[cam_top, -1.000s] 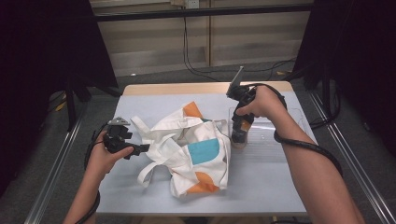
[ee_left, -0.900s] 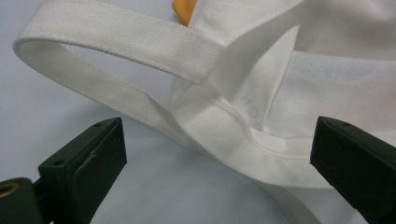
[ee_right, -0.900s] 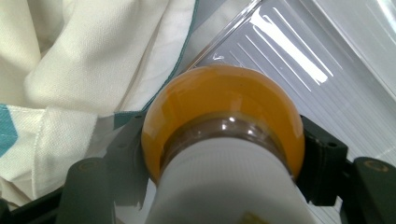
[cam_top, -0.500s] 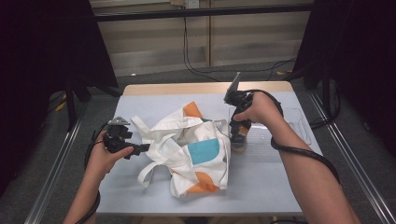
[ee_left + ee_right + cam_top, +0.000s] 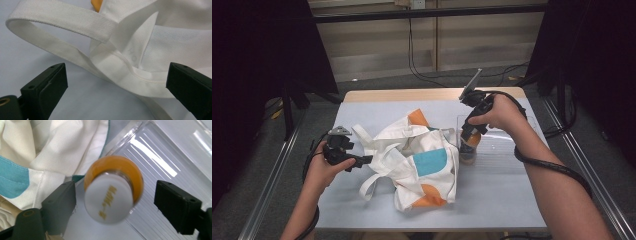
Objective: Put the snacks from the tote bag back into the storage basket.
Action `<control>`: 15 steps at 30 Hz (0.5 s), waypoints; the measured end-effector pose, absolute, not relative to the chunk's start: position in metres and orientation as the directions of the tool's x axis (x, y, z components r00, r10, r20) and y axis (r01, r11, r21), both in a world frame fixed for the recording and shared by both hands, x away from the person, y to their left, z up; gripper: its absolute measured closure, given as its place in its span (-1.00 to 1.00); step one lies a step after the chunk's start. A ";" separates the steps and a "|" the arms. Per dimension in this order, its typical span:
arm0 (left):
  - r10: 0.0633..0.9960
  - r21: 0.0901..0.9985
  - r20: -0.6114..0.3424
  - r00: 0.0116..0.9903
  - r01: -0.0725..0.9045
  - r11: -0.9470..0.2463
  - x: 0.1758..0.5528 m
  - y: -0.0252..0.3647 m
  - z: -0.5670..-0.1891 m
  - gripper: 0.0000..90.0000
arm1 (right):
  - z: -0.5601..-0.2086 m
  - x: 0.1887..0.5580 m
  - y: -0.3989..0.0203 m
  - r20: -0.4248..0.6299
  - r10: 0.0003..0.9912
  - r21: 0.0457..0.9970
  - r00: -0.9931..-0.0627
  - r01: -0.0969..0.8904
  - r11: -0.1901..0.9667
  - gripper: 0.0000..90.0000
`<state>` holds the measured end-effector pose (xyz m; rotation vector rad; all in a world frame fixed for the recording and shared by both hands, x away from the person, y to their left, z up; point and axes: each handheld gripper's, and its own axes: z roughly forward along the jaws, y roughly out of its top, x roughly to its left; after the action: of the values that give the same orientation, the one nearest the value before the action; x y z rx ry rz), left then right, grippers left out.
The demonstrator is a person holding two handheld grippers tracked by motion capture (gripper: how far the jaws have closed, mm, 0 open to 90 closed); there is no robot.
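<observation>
A white tote bag point(image 5: 422, 160) with orange and teal patches lies crumpled mid-table. My left gripper point(image 5: 367, 161) rests at its left side. In the left gripper view the jaws point(image 5: 116, 82) stand open, and the bag's hem point(image 5: 125, 67) and strap point(image 5: 62, 18) lie loose between them. An orange bottle point(image 5: 469, 150) with a white cap point(image 5: 108, 200) stands at the left end of a clear tray point(image 5: 512, 145). My right gripper point(image 5: 468, 137) points down over it. Its jaws have just been opening, and the cap sits between them with a gap on each side.
The clear ribbed tray point(image 5: 170, 152) lies on the right half of the pale blue table cover point(image 5: 492, 200). The bag's fabric point(image 5: 50, 150) touches the bottle's left side. Black cables trail from both grippers. Metal rails run along both sides of the table.
My right hand has lifted slightly above the bottle, and the bottle stays standing at the tray's edge. The left hand and the bag have not moved.
</observation>
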<state>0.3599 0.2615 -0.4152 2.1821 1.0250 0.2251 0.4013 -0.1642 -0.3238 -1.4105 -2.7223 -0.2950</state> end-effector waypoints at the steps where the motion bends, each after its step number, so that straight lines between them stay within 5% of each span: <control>1: 0.730 0.665 -0.132 0.671 0.606 -0.437 0.360 0.262 -0.415 -0.92 | -0.322 0.400 -0.166 0.137 0.801 0.145 -0.583 0.811 0.566 -0.64; 15: 0.729 0.660 -0.131 0.672 0.608 -0.441 0.358 0.263 -0.414 -0.92 | -0.325 0.385 -0.183 0.136 0.798 0.156 -0.587 0.808 0.568 -0.73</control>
<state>0.3581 0.2630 -0.4142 2.1874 1.0251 0.2239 0.3850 -0.1826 -0.3251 -1.4024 -2.7375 -0.3119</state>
